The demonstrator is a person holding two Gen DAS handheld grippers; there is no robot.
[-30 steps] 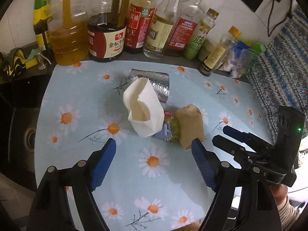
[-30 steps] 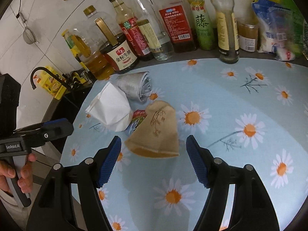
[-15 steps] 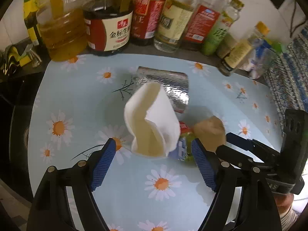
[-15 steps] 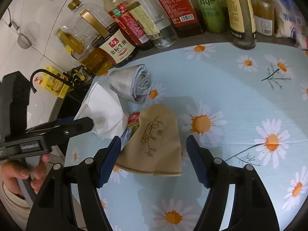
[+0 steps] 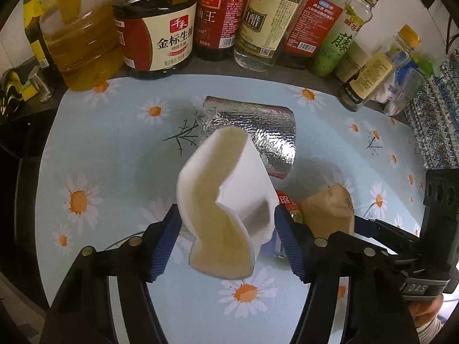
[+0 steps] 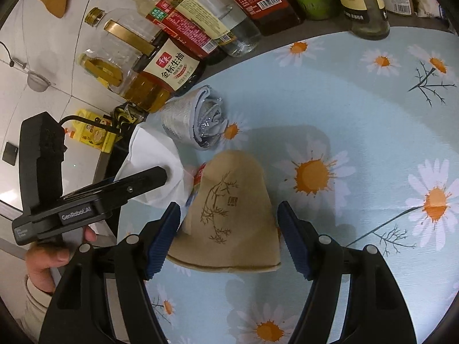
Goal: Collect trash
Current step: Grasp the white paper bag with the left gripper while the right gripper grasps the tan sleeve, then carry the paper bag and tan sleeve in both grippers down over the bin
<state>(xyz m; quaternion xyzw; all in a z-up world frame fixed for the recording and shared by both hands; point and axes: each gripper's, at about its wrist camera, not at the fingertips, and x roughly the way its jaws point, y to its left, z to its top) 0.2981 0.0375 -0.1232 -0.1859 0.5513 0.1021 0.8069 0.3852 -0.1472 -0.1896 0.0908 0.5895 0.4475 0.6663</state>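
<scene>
Left gripper [image 5: 226, 229]: my jaws closing around the white napkin [image 5: 226, 209], pads at its sides, contact unclear
Right gripper [image 6: 228, 232]: my jaws open, straddling the brown napkin [image 6: 232, 215], not touching it
Brown napkin: flat on the table [image 6: 358, 132]
Foil roll [image 5: 258, 134]: just behind both napkins
Snack wrapper [image 5: 287, 203]: wedged between the napkins

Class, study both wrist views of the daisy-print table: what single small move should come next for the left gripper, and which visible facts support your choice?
Probably finish closing the left gripper on the white tissue, then lift. Its jaws are closing, the tissue stands between the blue pads, which look about to touch its sides, and it is trash to collect. The right gripper is open astride the brown paper cone, so that piece is already covered.
</scene>
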